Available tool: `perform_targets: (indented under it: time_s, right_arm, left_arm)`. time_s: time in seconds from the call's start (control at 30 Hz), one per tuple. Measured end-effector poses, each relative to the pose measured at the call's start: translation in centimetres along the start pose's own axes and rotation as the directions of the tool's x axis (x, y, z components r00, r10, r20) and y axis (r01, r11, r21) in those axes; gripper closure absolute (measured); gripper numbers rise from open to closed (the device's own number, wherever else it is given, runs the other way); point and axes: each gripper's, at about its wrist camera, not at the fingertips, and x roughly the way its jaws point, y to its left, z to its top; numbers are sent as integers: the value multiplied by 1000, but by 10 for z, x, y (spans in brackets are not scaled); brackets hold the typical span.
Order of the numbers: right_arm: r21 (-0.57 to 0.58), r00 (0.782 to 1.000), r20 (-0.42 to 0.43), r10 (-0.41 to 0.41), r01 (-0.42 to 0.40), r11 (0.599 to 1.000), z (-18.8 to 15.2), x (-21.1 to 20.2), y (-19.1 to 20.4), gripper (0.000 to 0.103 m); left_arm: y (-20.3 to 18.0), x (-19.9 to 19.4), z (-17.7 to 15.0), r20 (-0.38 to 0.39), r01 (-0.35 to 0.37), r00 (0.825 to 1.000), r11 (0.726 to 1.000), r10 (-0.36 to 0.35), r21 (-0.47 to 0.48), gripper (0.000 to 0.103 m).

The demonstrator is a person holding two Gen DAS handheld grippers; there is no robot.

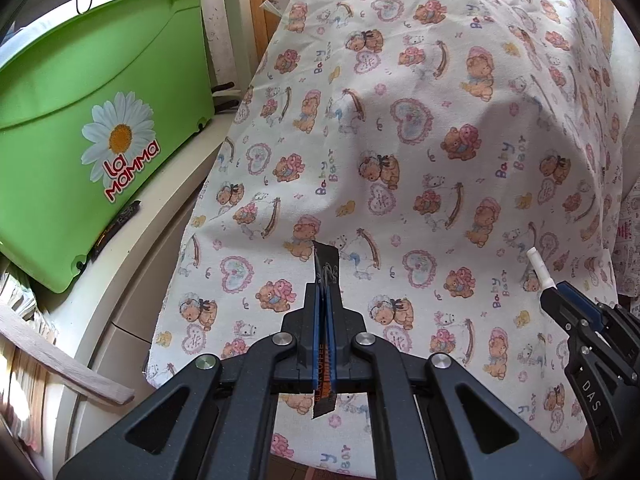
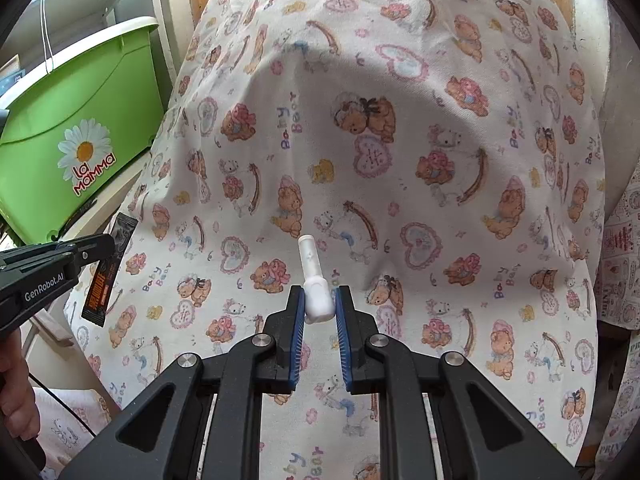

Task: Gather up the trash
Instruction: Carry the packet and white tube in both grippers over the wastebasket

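Observation:
My left gripper [image 1: 325, 286] is shut on a black coffee sachet [image 1: 326, 264], held above the bear-print cloth [image 1: 420, 140]. The sachet sticks out past the fingertips and below the fingers. In the right wrist view the left gripper [image 2: 114, 242] shows at the left edge with the sachet [image 2: 105, 276] hanging from it. My right gripper [image 2: 318, 294] is shut on a small white plastic tube piece [image 2: 314, 280], which points forward over the cloth. It also shows in the left wrist view [image 1: 540, 270] at the right, in the right gripper [image 1: 554, 294].
A green "La Mamma" plastic tub [image 1: 80, 120] stands on a white counter [image 1: 160, 216] to the left; it also shows in the right wrist view [image 2: 76, 132]. Wooden panels [image 1: 264, 0] rise behind the cloth. A patterned fabric [image 2: 620, 260] lies at the right edge.

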Motion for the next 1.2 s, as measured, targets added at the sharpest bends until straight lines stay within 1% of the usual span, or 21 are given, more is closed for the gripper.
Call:
perform_targets:
  time_s: [0.1,0.3,0.4,0.57,0.67,0.73,0.83,0.87,0.9,1.03,1.13,1.2]
  right_arm:
    - [-17,999,39,-1,2,1000,-1,-19,1,86]
    - [-13,995,92,49,-48,999,-16,-67,9,86]
    - [-12,991,114,70,-69,998,-30,-91,16,86]
    - [-11,987,139,81,-80,997,-60,-125,27,86]
    - [-9,985,149,87,-87,996,-78,-142,31,86]
    - [-7,985,150,91,-91,996,-90,-151,34,86]
    - [4,986,136,93,-94,996,-106,-157,36,86]
    - [5,988,124,91,-93,996,-111,-157,37,86]
    - [1,990,111,92,-93,996,-115,-155,38,86]
    - [-32,993,69,97,-95,995,-125,-146,43,86]
    - [-45,993,27,115,-114,993,-131,-137,46,86]
    - [-57,992,-3,128,-128,990,-134,-132,49,86]
  left_arm:
    - [-1,-14,-4,9,1,1000,1000,-1,4,100]
    - [3,-56,-21,30,47,998,999,-47,-8,100]
    - [3,-79,-34,48,65,997,998,-65,-4,100]
    - [2,-112,-57,87,92,992,996,-91,-3,100]
    - [0,-125,-74,105,92,990,996,-91,1,100]
    - [-1,-127,-84,104,99,990,995,-99,1,100]
    - [-6,-113,-100,74,115,991,993,-114,0,100]
    - [-9,-104,-105,50,104,993,995,-104,4,100]
    - [-11,-96,-110,26,109,994,994,-109,1,100]
    - [-12,-73,-128,-80,178,980,983,-181,-34,100]
    - [-13,-63,-138,-134,183,973,983,-185,-30,100]
    - [-14,-56,-144,-181,188,965,982,-190,-29,100]
